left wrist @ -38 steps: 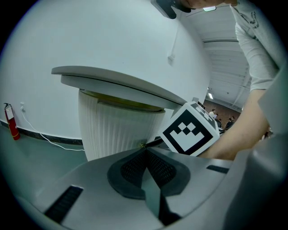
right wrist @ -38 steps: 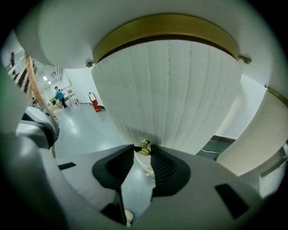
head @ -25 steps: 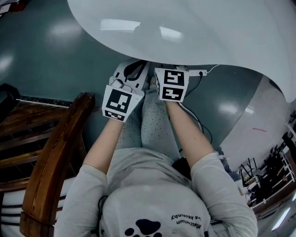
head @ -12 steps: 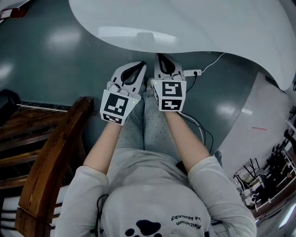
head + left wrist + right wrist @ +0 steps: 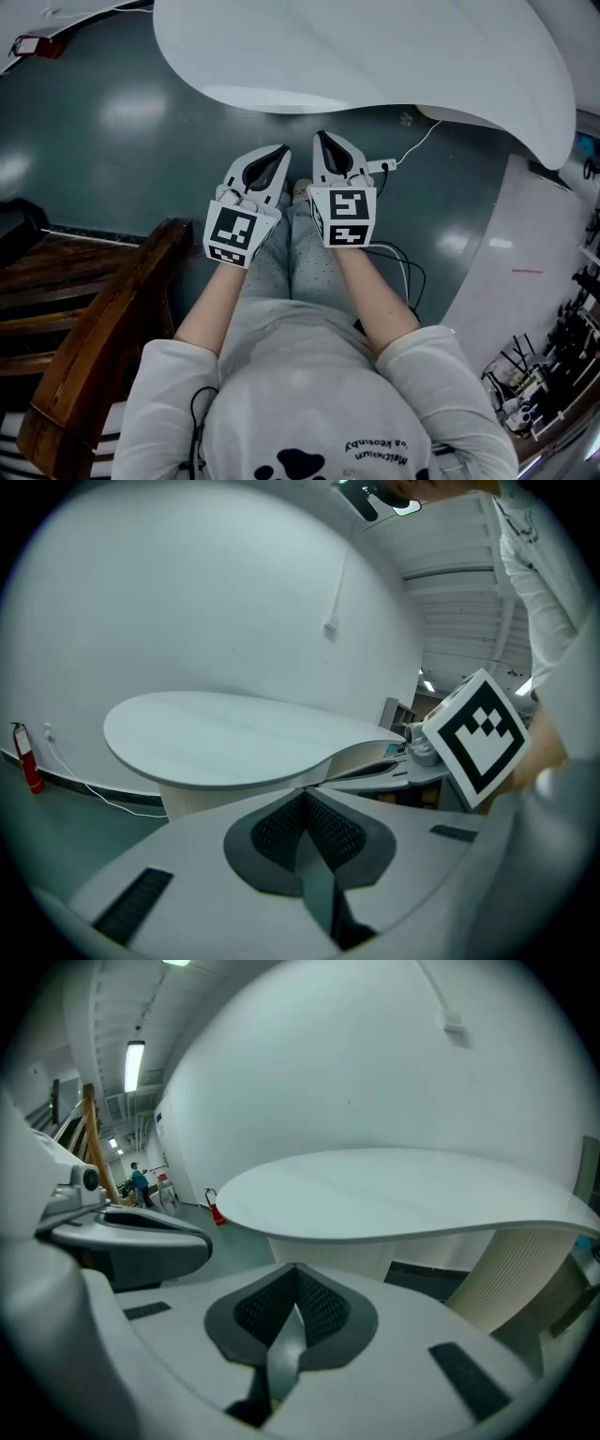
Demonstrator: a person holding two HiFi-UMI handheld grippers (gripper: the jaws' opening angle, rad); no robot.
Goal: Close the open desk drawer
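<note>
A white desk [image 5: 375,56] with a rounded top stands in front of me; no drawer can be made out in any view. My left gripper [image 5: 278,150] and right gripper [image 5: 322,139] are held side by side over the person's lap, pointing at the desk edge and a little short of it. Both are shut with nothing between the pads. In the left gripper view the left gripper [image 5: 305,794] has its pads pressed together below the desk top [image 5: 225,738]. The right gripper [image 5: 296,1269] looks the same, facing the desk top [image 5: 403,1194] and its ribbed pedestal [image 5: 520,1265].
A brown wooden chair [image 5: 103,319] stands at the left of the person. A white power strip [image 5: 380,166] with its cable lies on the dark green floor under the desk edge. A red fire extinguisher [image 5: 37,45] stands by the far wall. A pale partition [image 5: 506,281] stands at the right.
Both grippers have risen over the lap. Their tips, hidden under the desk edge a second ago, now show whole in front of it, still side by side.
</note>
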